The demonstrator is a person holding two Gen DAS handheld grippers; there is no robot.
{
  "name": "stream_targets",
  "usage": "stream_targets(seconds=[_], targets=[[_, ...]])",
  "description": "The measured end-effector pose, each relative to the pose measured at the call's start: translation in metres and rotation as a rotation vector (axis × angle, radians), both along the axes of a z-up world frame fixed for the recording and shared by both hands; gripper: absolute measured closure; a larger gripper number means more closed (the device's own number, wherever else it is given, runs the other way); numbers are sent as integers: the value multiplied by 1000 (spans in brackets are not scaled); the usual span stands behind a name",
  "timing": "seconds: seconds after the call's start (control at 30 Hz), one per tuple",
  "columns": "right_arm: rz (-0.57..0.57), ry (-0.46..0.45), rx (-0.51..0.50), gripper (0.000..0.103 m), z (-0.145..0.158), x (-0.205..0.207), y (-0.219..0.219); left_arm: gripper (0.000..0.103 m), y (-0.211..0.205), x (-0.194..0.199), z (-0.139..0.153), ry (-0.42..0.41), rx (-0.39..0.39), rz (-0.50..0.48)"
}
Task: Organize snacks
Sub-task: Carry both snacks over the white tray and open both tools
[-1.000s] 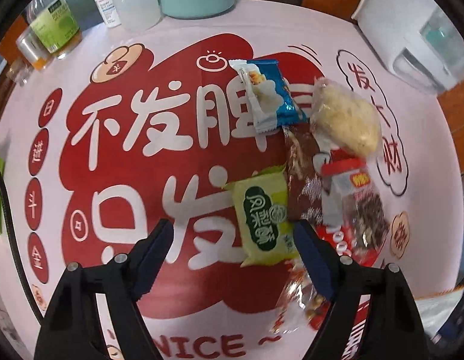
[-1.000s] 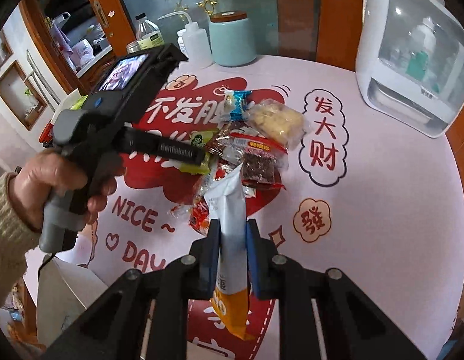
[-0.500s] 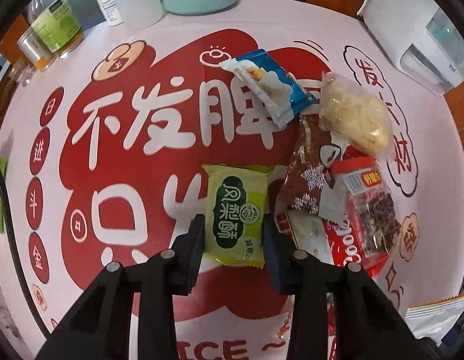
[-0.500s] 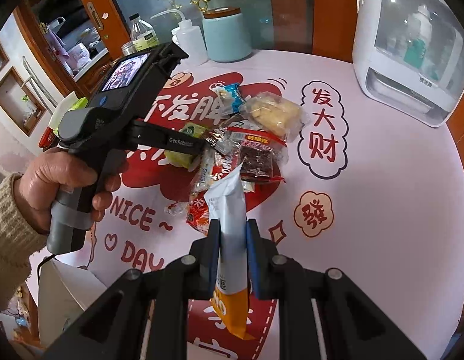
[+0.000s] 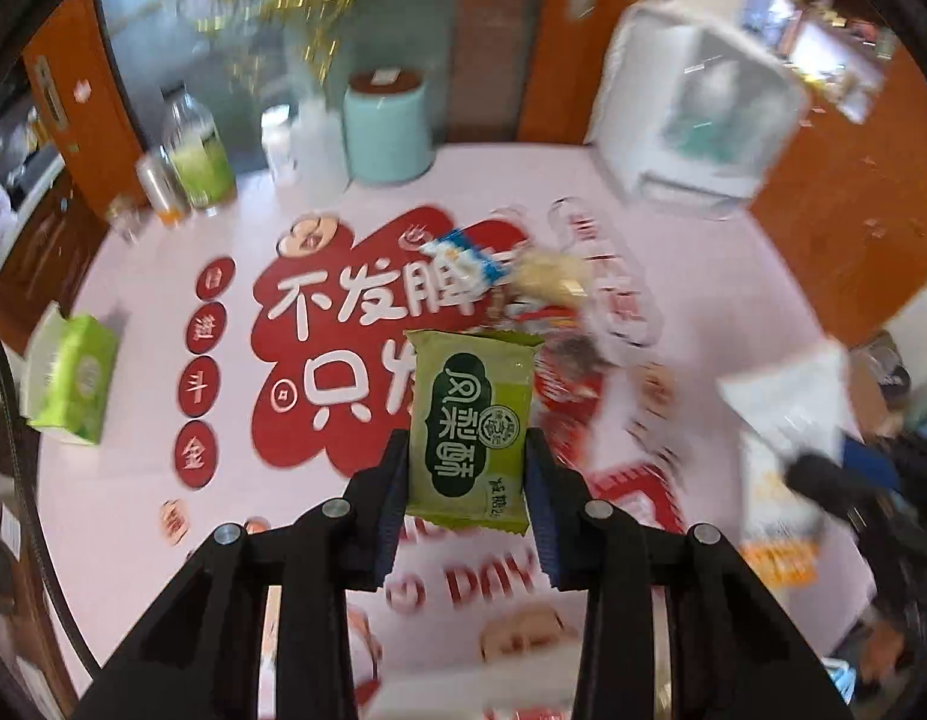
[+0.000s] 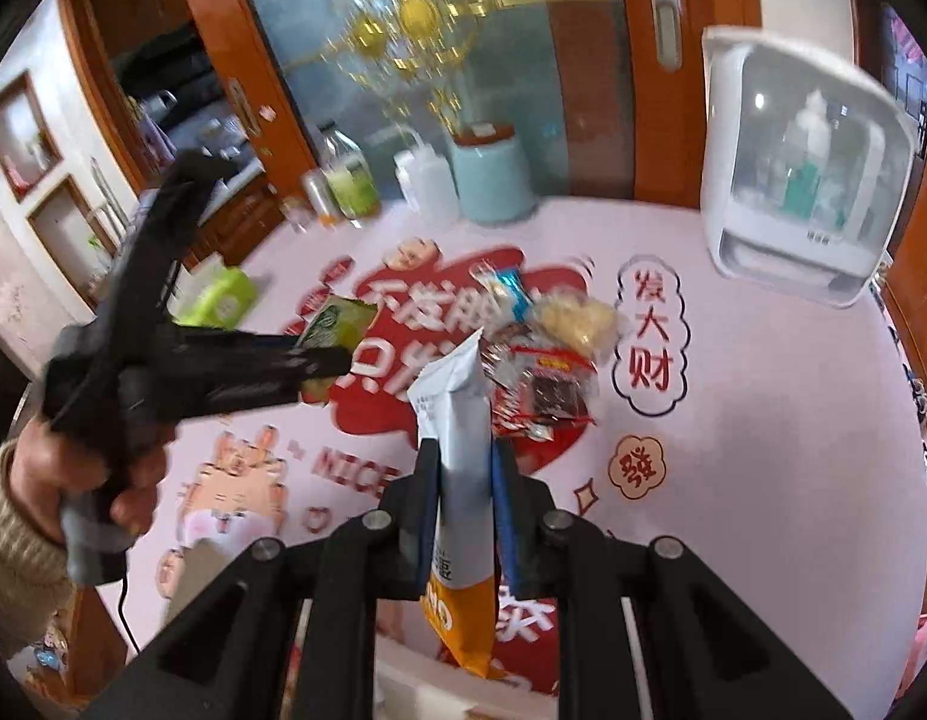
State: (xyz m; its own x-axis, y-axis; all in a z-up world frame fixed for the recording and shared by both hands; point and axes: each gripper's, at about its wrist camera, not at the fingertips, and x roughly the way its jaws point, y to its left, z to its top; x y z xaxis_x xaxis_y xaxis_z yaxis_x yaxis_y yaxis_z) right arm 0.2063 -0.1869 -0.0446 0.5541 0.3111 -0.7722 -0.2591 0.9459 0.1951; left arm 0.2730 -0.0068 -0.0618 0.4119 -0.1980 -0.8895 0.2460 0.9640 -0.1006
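Observation:
My left gripper [image 5: 467,468] is shut on a green snack packet [image 5: 472,420] and holds it in the air above the table. The right wrist view shows the same green packet [image 6: 337,324] at that gripper's tip, held by a hand [image 6: 85,480]. My right gripper [image 6: 463,480] is shut on a tall white and orange snack bag [image 6: 460,456], upright between the pads. A pile of snacks [image 6: 541,360] lies on the red and pink tablecloth [image 6: 763,420]: a blue packet [image 6: 511,291], a clear bag of pale pieces [image 6: 577,318] and red-labelled packets.
At the table's far edge stand a teal canister [image 6: 493,180], a white squeeze bottle [image 6: 427,180], a green-labelled bottle [image 6: 349,180] and a white appliance [image 6: 799,180]. A green tissue pack [image 5: 73,384] lies at the left. A white box edge [image 6: 463,690] shows below my right gripper.
My left gripper closed on the green packet and lifted it off the table, away from the pile. My right gripper rose a little with its bag.

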Motion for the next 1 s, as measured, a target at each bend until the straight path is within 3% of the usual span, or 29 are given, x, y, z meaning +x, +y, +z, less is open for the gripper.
stream_targets(seconds=[0.17,0.37,0.6,0.87,0.9,0.93,0.97,1.0], targets=[[32,-67,44,86,38,-53,5,68,10,-92,53,-62,-25,-58],[74,-114,82,86,64,-125,11,68,8,-186,78,-139,15,-68],[72,-121,60,86,66,-186,12,68,2,-244,75,-174,67,-42],[38,-66,39,85,48,-208,7,67,3,-267,48,-106,98,15],[39,-60,35,82,46,-210,7,61,4,-269,45,-101,112,26],[33,-53,28,81,44,-211,7,36,4,-270,43,-92,121,28],[25,-44,20,78,41,-212,7,23,5,-272,41,-83,131,35],[24,-38,15,68,39,-212,8,8,6,-275,41,-88,138,49]])
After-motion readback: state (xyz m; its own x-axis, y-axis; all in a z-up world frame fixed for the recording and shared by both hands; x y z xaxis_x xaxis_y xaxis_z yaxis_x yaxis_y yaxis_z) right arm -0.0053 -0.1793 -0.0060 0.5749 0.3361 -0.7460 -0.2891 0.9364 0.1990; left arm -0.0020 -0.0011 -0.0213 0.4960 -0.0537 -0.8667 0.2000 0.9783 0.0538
